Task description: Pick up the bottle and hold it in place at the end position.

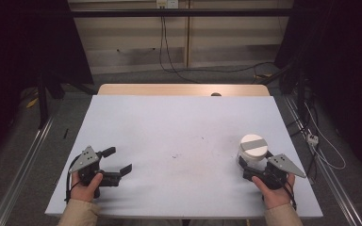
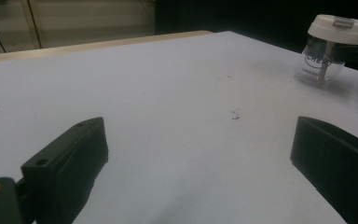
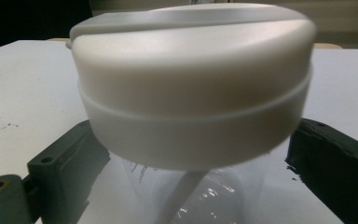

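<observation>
A clear jar (image 1: 253,147) with a white lid and a grey bar across the top stands on the white table (image 1: 169,122), at the right near the front. My right gripper (image 1: 254,161) is open, with one jaw on each side of the jar's clear body and a small gap either way. In the right gripper view the jar (image 3: 191,93) sits close between the jaws of the right gripper (image 3: 196,131). My left gripper (image 1: 119,160) is open over bare table at the front left, holding nothing. In the left gripper view the left gripper (image 2: 200,135) faces the jar (image 2: 331,46) from far off.
The table's wooden far edge (image 1: 184,89) shows beyond the white sheet. Faint dark specks (image 1: 175,155) mark the middle of the table. Cables (image 1: 320,141) and metal rails lie on the floor to the right and left.
</observation>
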